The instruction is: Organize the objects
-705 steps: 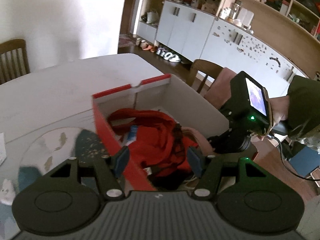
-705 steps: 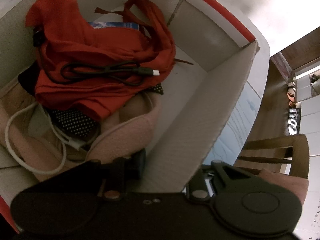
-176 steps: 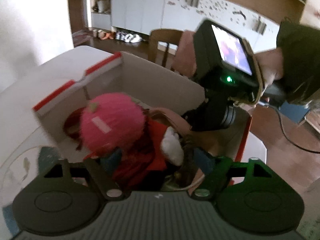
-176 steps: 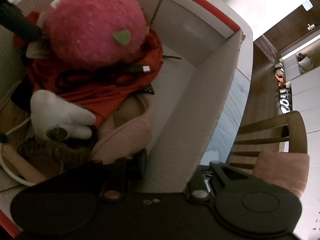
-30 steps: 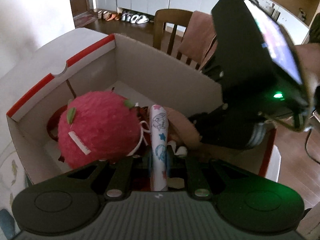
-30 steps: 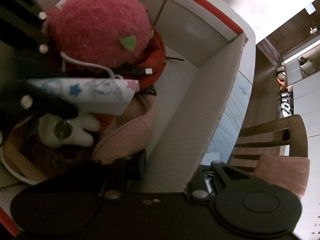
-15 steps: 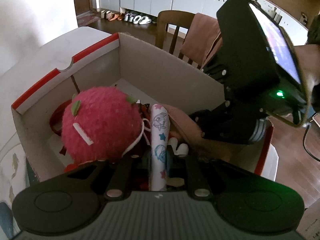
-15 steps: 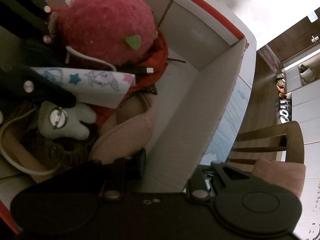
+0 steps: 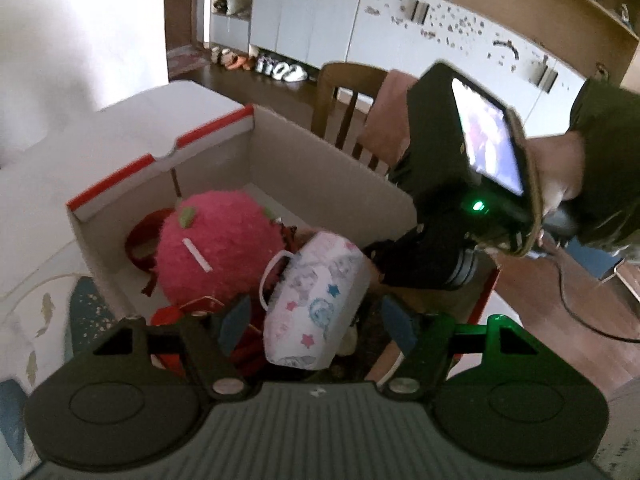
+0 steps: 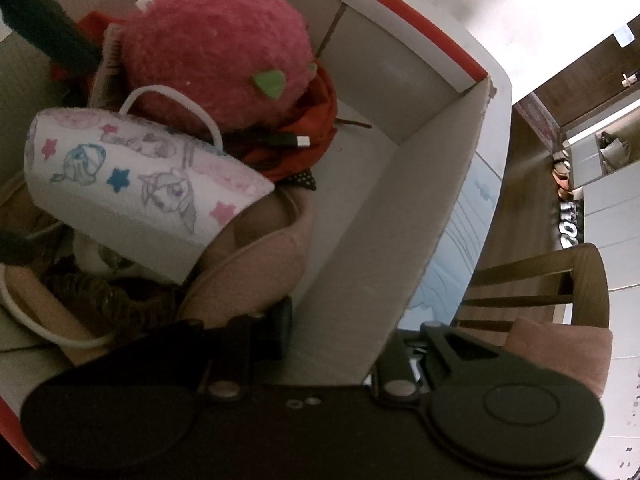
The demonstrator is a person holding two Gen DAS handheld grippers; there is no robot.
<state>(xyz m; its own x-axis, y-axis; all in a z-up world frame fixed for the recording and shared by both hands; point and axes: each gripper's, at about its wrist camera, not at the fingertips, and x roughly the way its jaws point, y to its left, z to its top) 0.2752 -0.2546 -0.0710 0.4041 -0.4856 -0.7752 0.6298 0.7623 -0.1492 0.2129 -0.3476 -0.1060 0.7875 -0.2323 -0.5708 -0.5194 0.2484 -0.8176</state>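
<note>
**Dining room table with 1 open carton, seen from 2 wrist cameras**

A pale table (image 9: 48,200) stands before white cabinets (image 9: 320,12), with a wooden chair (image 9: 344,92) at its far edge and a row of shoes (image 9: 260,66) on the dark floor. On the table sits a cardboard box (image 9: 320,172) with red-edged flaps, its top open. Inside it lie a pink plush strawberry (image 9: 216,248) with a white tag, a red garment (image 10: 316,120) under it, a black cable (image 10: 276,140) with a white plug, a pink fleece item (image 10: 256,264), a white cord (image 10: 24,312) and a printed face mask (image 9: 316,300) bearing stars and cartoon ponies, its ear loop resting against the strawberry.

The mask lies on top of the heap, just right of the strawberry in the left wrist view and in line between the 2 blue pads of the left gripper (image 9: 316,324). Those jaws have just been opening; the pads stand clear of the mask on both sides, so nothing is held.

The right gripper (image 10: 344,332) straddles the near wall of the box, 1 finger inside and 1 outside, clamped on the cardboard. A hand (image 9: 560,172) in a dark sleeve (image 9: 604,152) holds that tool, angled downward at the box's right side.
</note>
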